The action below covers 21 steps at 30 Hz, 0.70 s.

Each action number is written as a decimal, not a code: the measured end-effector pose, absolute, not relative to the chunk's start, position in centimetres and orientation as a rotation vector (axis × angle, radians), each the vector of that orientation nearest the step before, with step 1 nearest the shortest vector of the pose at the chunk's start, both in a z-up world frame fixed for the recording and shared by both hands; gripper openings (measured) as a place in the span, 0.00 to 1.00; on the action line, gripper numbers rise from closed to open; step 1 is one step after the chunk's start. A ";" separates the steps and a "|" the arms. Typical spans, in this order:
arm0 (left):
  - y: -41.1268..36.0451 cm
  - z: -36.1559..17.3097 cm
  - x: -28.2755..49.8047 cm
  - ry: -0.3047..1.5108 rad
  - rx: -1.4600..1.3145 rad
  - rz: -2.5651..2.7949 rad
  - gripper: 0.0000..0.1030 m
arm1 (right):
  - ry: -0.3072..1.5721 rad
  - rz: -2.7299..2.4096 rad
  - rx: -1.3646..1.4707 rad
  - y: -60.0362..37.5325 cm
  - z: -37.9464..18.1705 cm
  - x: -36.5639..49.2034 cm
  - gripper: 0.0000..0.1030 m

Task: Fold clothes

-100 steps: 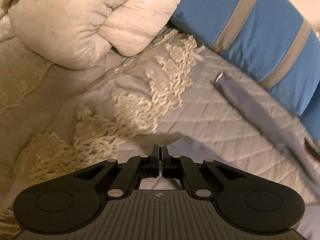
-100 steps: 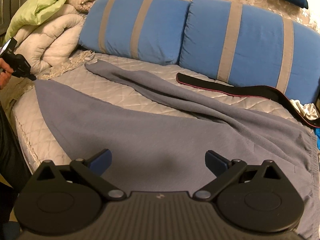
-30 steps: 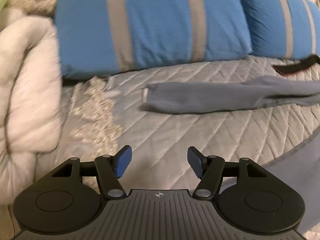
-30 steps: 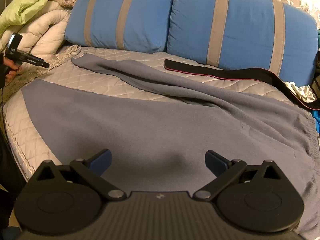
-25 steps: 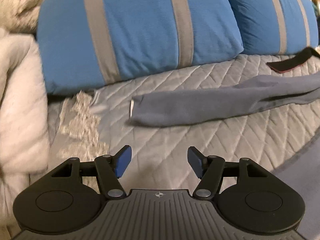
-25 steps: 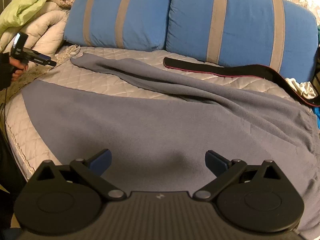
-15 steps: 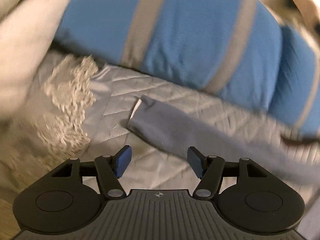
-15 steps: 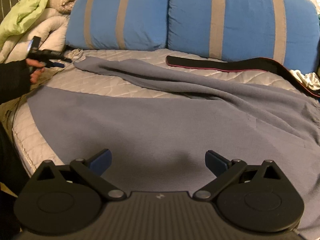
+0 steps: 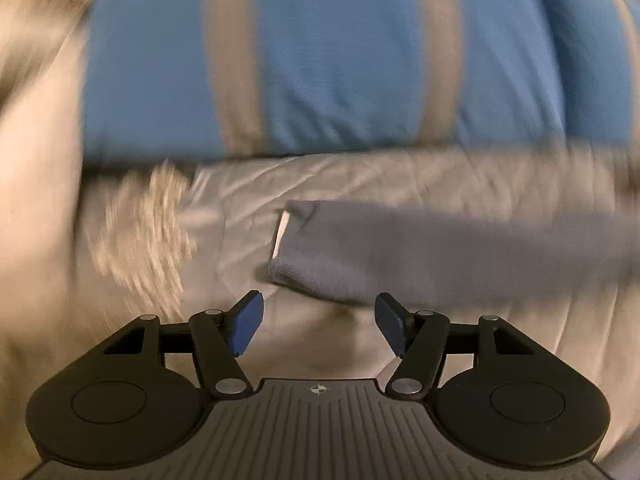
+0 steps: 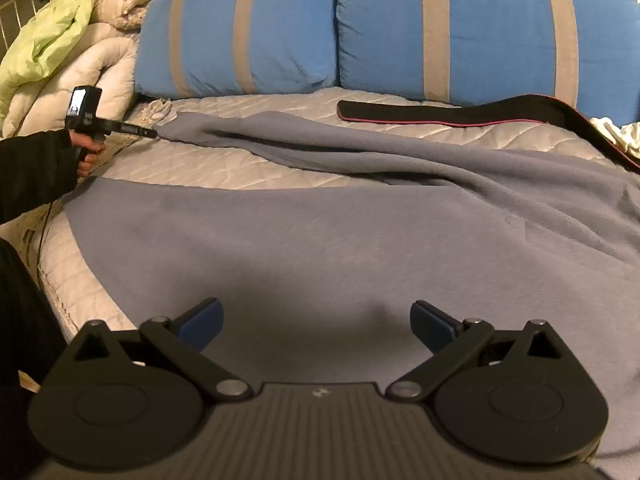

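Left gripper [image 9: 316,322]: we hold its jaws partly apart and empty, the sleeve [image 9: 400,256] end at 12 o'clock, likely our next pinch.
Right gripper [image 10: 316,324]: spread wide, empty, above the garment [image 10: 320,240].
Bed [image 10: 200,168]: garment lies flat for folding.

Soft cloth on a quilted bed

The grey garment [image 10: 360,248] looked matt and fleecy; the bed cover [image 10: 224,168] was stitched cloth with a slight sheen. The blue pillows [image 10: 480,32] were matt fabric, and the right hand-held gripper [image 10: 316,320] was matt black plastic with metal pins.
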<state>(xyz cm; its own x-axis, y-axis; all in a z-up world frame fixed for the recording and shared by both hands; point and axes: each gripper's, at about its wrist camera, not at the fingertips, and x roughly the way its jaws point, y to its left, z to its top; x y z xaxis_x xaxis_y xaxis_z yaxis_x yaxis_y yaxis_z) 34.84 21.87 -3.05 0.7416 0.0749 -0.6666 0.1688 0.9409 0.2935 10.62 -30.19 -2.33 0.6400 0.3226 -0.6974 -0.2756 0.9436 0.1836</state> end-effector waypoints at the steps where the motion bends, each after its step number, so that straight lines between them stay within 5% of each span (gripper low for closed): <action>1: 21.3 -3.2 34.4 0.726 0.449 -0.069 0.59 | 0.811 0.344 0.062 -30.2 -2.4 10.7 1.00; 21: 19.5 -5.1 36.7 0.790 0.494 -0.349 0.58 | 0.846 0.336 0.082 -30.3 -2.7 11.2 1.00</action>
